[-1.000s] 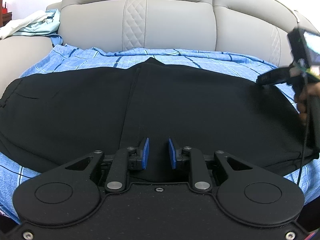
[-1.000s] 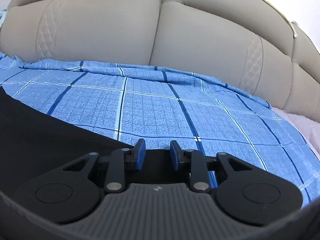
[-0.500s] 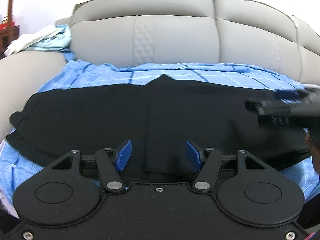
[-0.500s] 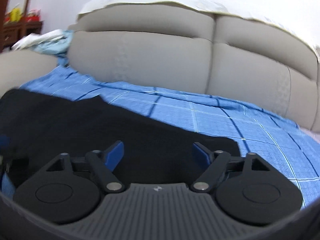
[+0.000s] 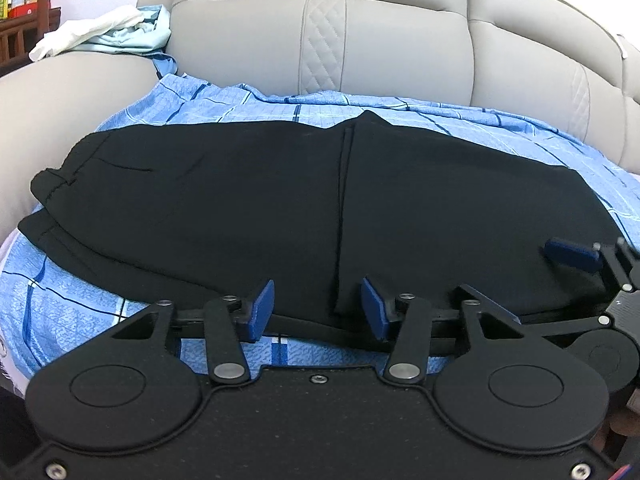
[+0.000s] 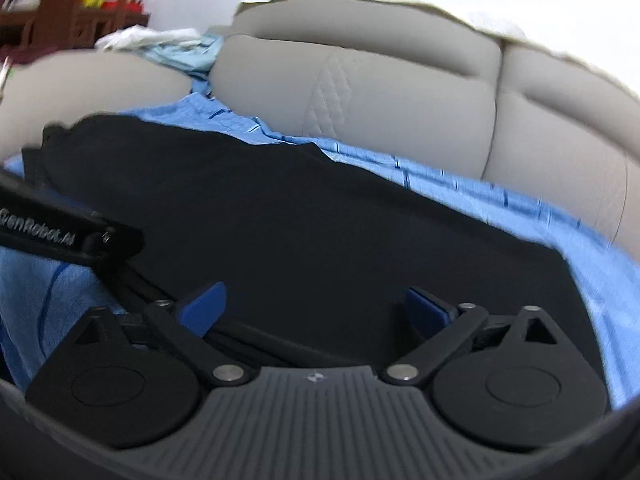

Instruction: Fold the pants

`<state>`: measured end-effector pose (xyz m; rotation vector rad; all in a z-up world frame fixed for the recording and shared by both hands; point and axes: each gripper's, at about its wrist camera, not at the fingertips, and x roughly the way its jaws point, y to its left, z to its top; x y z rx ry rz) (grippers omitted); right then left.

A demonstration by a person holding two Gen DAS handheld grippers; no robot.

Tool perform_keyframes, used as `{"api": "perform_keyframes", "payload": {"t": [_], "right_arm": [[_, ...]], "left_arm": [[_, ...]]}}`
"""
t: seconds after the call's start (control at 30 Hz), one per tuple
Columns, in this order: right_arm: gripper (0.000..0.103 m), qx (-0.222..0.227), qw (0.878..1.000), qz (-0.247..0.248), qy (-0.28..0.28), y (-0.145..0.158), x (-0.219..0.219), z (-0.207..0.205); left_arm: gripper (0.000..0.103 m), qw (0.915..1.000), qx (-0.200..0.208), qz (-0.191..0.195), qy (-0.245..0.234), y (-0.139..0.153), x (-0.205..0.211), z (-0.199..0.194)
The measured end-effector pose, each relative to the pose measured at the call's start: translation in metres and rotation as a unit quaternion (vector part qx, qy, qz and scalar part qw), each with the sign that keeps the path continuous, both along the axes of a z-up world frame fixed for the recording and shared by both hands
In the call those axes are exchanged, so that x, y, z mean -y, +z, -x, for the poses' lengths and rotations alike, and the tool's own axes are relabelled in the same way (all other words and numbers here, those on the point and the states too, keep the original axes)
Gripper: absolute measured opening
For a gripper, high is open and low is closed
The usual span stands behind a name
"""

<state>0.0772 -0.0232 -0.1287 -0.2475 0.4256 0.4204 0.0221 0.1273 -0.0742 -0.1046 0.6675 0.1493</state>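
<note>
The black pants (image 5: 280, 208) lie spread flat across the blue checked sheet (image 5: 240, 104) that covers the sofa seat (image 5: 72, 96), waistband toward the seat's left end by the armrest and the rest reaching toward the right end, with a straight fold edge running front to back near the middle. The left gripper (image 5: 318, 306) hovers at the seat's front edge over the near hem, its fingers (image 5: 260, 308) spread apart and holding nothing. The right gripper (image 6: 316, 308) sits further right along the same front edge, fingers wide apart and empty too, the cloth just beyond them. One fold looks laid down and released, so the step in hand seems to be setting up the next fold. That would call for both pairs of fingers to close on the near edge of the layered cloth, catching every layer, then carry it across evenly so the edges line up.
</note>
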Motion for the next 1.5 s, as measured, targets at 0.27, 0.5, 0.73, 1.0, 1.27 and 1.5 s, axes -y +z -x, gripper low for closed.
{"api": "perform_keyframes", "payload": {"t": [0.27,0.5,0.73,1.0,1.27,1.5], "right_arm": [[0.103,0.005,1.000,-0.027,0.005,-0.008,0.008,-0.001],[0.103,0.019,0.999,-0.032,0.014,0.008,0.000,0.009],[0.103,0.040,0.998,-0.057,0.007,0.015,-0.024,0.010],[0.103,0.035,0.998,-0.052,0.011,-0.002,-0.056,0.004],[0.103,0.038,0.997,-0.072,0.009,-0.016,-0.054,0.006],[0.103,0.039,0.996,-0.075,0.013,-0.016,-0.052,0.006]], "left_arm": [[0.050,1.0000,0.000,0.000,0.000,-0.001,0.001,-0.003],[0.061,0.9996,0.017,-0.018,0.016,0.017,-0.007,0.006],[0.093,0.9919,0.070,-0.002,0.106,0.034,-0.062,0.025],[0.092,0.9774,0.058,0.061,0.194,0.021,-0.128,0.025],[0.093,0.9513,0.057,0.147,0.265,0.001,-0.189,0.015],[0.093,0.9465,0.059,0.152,0.278,-0.011,-0.208,-0.010]]}}
